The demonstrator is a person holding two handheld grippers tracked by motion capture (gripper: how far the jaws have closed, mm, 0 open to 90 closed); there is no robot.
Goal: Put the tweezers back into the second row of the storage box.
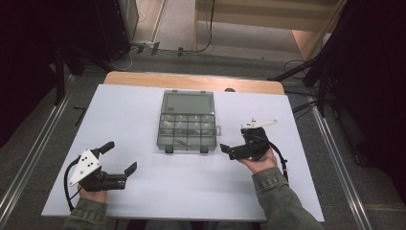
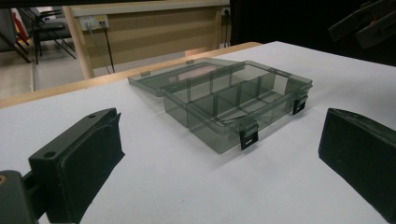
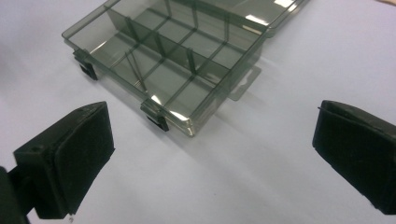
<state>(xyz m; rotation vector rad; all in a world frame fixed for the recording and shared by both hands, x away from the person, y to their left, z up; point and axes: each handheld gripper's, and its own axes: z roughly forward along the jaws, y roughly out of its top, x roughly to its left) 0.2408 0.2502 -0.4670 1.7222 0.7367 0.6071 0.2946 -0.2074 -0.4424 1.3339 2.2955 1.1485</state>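
A clear compartment box [image 1: 186, 122] lies open on the white counter [image 1: 143, 191] — left gripper [image 1: 117, 157] and right gripper [image 1: 234, 143] flank it, both spread wide, empty, seemingly poised to reach in.

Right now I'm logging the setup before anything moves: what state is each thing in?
Organizer box: lid open, laid flat behind it; compartments look empty.
Front latches: both undone.
Left gripper: open, holding nothing.
Right gripper: open, holding nothing, beside the box.

Left gripper [image 1: 117, 157] and right gripper [image 1: 235, 140] apparently both gape wide
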